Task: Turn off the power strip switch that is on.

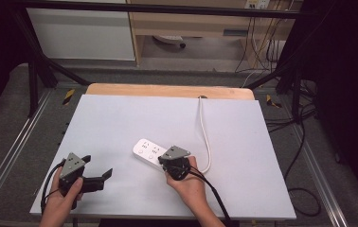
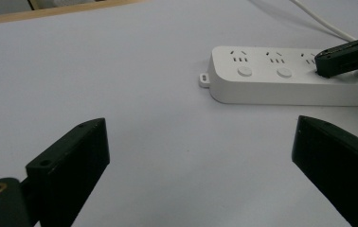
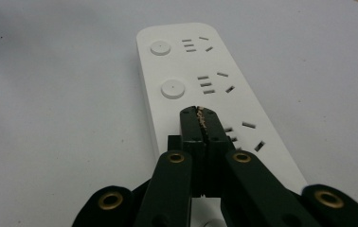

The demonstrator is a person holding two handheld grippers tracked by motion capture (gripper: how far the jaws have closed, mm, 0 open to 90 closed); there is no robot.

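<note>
The right gripper (image 3: 200, 113), jaws pressed together, was set on the strip (image 3: 191, 61) at its third button; the left gripper (image 2: 201, 156) was held wide, idle.

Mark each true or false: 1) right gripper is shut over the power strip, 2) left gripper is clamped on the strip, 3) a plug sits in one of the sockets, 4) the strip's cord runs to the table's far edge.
1) True. The right gripper has its jaws together, tips over the power strip next to a round button.
2) False. The left gripper is open, short of the strip, holding nothing.
3) False. Every visible socket is empty.
4) True. The white cord runs from the strip to the table far edge.
</note>
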